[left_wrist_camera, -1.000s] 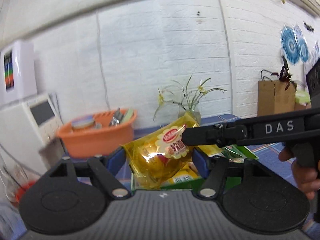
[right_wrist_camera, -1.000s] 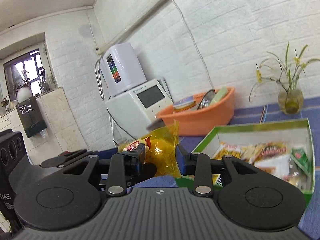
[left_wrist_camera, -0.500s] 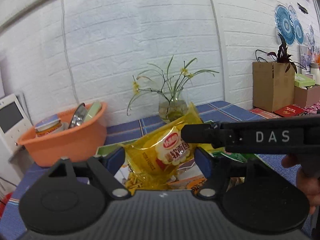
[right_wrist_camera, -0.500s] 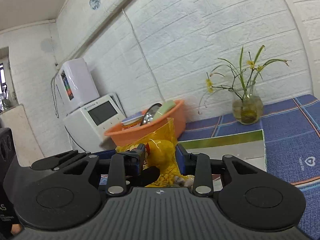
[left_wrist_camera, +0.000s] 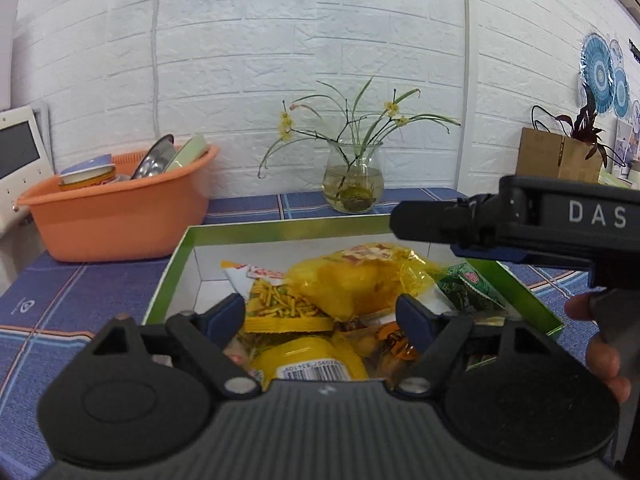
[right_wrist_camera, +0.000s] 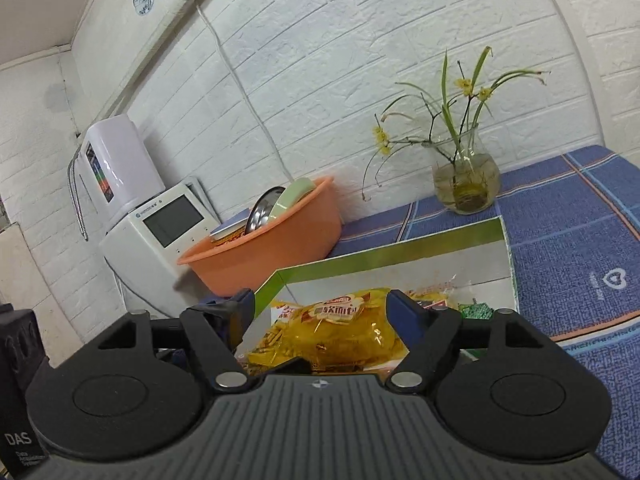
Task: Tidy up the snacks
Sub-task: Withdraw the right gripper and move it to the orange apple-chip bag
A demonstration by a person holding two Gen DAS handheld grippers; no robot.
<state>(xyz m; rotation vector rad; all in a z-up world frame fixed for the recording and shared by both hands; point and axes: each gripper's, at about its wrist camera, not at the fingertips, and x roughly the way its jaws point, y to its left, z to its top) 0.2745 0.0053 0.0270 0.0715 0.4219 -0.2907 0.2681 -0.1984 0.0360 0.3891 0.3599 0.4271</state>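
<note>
Yellow, glossy film marked the snack packet (left_wrist_camera: 360, 280) that lay on top of the other snacks inside the green box (left_wrist_camera: 176, 256), well within its white inner walls. Both grippers hung over the near end of that box. The left gripper (left_wrist_camera: 320, 316) had its fingers apart, having just been opening; the packet sat beyond and between the blue pads (left_wrist_camera: 228, 314) without being pressed by either. The right gripper (right_wrist_camera: 320, 312) likewise had just been opening and stood spread wide, with the packet (right_wrist_camera: 340, 328) lying loose between its fingers and touching neither pad. In the left wrist view the right gripper's black body reached in from the right, a person's hand (left_wrist_camera: 600, 344) wrapped on its handle. The box rested on the blue checked cloth of the counter (left_wrist_camera: 60, 300). An orange basin (left_wrist_camera: 116, 216) of dishes stood to the far left, and a glass vase (left_wrist_camera: 354, 184) of yellow flowers stood against the far white brick wall.
</note>
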